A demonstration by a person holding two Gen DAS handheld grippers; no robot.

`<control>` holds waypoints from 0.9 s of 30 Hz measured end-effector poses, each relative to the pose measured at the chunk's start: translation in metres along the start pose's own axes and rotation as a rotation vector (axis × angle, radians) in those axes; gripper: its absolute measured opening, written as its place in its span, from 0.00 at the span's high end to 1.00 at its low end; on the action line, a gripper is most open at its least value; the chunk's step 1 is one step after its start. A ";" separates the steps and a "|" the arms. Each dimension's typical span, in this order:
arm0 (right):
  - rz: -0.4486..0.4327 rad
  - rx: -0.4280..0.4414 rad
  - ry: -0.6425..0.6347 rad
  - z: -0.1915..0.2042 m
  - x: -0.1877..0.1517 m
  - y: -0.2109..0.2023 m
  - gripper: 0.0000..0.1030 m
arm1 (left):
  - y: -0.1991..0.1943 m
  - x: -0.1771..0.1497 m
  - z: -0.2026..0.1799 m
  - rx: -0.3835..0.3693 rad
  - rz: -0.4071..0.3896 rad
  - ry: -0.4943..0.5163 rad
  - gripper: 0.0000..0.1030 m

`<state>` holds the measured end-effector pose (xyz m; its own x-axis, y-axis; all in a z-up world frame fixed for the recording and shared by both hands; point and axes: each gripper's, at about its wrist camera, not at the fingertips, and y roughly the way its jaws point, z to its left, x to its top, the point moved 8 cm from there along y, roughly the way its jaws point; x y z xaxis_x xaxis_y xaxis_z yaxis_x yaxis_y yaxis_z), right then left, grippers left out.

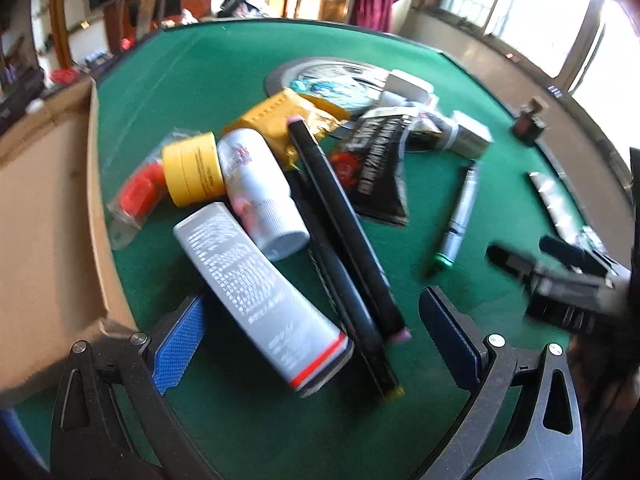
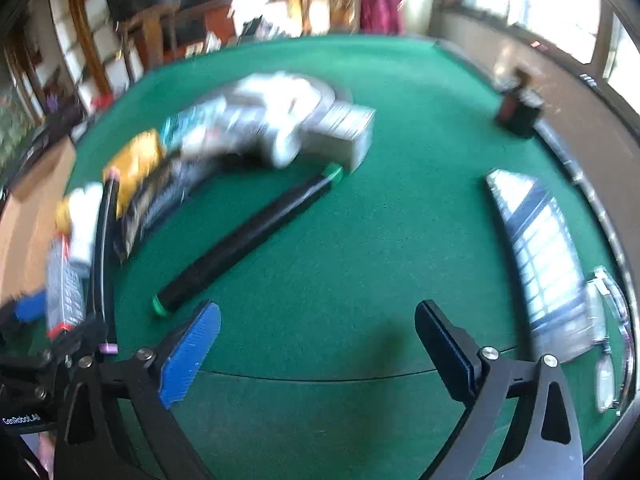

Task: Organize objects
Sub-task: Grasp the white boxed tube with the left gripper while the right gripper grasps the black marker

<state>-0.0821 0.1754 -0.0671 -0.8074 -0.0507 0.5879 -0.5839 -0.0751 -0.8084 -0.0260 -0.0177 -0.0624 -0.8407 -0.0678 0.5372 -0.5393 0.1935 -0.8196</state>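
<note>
A pile of things lies on the green table [image 1: 208, 64]: a white tube [image 1: 260, 296], a white bottle [image 1: 260, 192], yellow tape [image 1: 194, 168] and black markers [image 1: 344, 232]. The left gripper [image 1: 316, 344] hangs spread wide around the tube's end, gripping nothing. The right gripper [image 2: 320, 344] is spread wide too, near a green-capped marker [image 2: 248, 236].

Daylight from blown-out windows [image 1: 532, 4] at right; fisheye edge warp; right wrist view motion-blurred.
</note>
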 end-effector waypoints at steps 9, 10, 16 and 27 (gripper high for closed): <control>-0.185 0.075 0.011 -0.006 0.073 -0.036 0.05 | -0.014 -0.006 0.013 -0.035 -0.026 -0.086 0.19; -0.204 0.086 -0.002 -0.002 0.078 -0.037 0.05 | -0.018 -0.008 0.015 -0.037 -0.038 -0.096 0.22; -0.169 0.169 0.008 0.013 0.074 -0.017 0.05 | -0.022 -0.008 0.034 -0.038 -0.024 -0.196 0.25; -0.121 0.194 0.088 0.002 0.067 -0.014 0.23 | -0.006 0.008 0.037 0.115 0.008 -0.130 0.66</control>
<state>-0.1277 0.1709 -0.0162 -0.7417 0.0564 0.6683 -0.6564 -0.2658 -0.7060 -0.0315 -0.0554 -0.0600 -0.8401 -0.1939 0.5066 -0.5285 0.0817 -0.8450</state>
